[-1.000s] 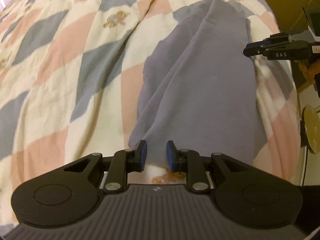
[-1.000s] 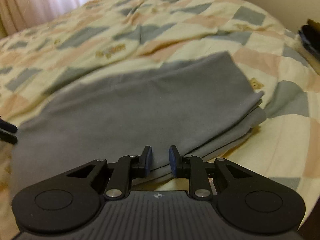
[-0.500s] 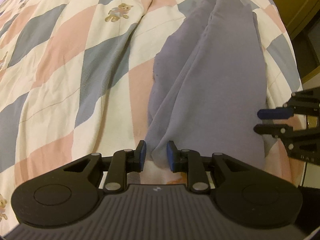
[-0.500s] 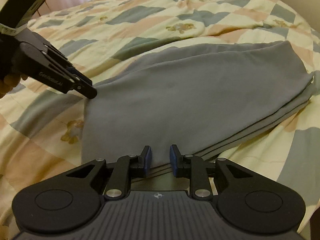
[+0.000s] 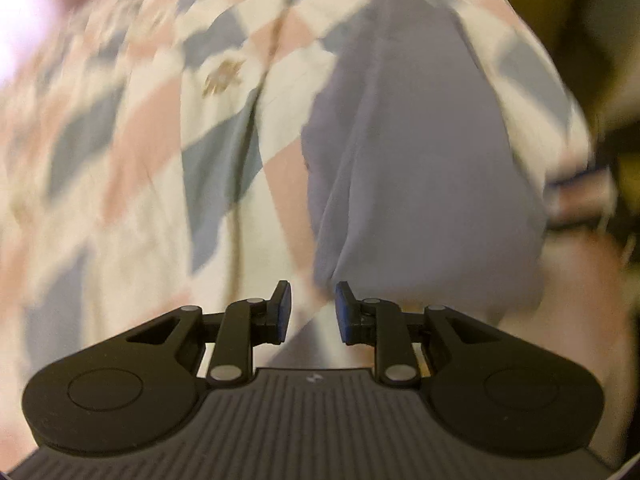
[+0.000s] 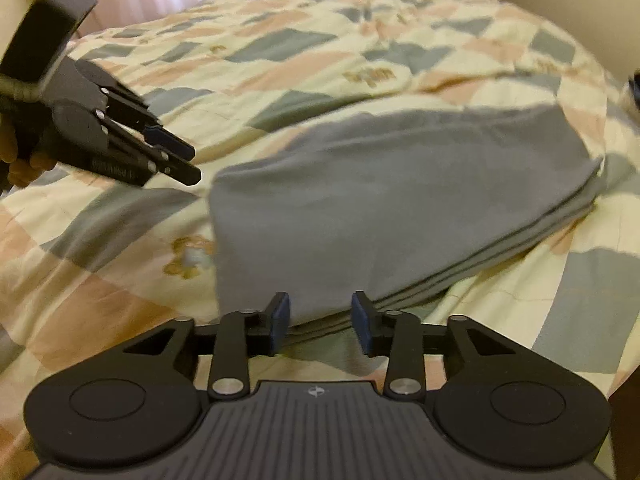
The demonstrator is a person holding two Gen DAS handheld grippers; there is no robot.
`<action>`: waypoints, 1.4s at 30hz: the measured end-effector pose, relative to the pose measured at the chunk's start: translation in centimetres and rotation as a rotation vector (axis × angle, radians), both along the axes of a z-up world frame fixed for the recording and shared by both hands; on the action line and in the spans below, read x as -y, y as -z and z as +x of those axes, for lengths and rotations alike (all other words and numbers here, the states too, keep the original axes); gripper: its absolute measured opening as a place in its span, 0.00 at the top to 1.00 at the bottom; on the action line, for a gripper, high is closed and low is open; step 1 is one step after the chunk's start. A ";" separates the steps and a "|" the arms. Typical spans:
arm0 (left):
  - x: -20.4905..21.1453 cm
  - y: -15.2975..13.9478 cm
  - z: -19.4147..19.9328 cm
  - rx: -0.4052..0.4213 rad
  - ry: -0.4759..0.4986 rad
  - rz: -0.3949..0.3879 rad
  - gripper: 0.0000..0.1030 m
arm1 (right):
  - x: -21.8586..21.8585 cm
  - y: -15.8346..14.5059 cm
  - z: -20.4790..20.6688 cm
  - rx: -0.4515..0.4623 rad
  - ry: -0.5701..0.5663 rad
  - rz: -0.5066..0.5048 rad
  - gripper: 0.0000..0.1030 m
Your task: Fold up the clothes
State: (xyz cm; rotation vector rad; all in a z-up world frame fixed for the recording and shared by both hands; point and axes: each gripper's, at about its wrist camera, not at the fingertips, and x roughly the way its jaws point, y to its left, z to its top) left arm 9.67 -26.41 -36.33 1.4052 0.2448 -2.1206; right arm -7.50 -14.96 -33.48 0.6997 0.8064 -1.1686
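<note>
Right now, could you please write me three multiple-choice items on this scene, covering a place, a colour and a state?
1. Where does the folded garment lie?
A. on the quilt
B. on a chair
C. in a basket

2. What colour is the garment?
A. red
B. grey
C. green

3. How stands the right gripper?
A. shut on the garment
B. shut on the quilt
C. open

Answers: 1 A, the patchwork quilt shows all round the garment. 2 B, it is plain grey in both views. 3 C, a clear gap shows between its fingers, with the garment's edge just beyond; the left gripper hangs apart from the cloth.
</note>
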 end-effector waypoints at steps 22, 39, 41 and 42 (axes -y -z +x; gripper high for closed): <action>-9.3 12.0 2.0 0.350 1.140 -0.859 0.61 | -5.0 9.6 12.9 -0.800 -0.354 -0.304 0.46; -5.1 4.6 -3.5 0.277 0.983 -0.541 0.74 | -0.1 3.6 2.8 -0.227 -0.341 -0.201 0.84; -3.8 1.7 -5.6 0.253 0.926 -0.474 0.74 | 1.5 1.3 -0.8 -0.044 -0.302 -0.154 0.84; -3.0 0.4 -6.9 0.240 0.899 -0.451 0.74 | 2.6 0.3 -2.9 0.051 -0.285 -0.119 0.84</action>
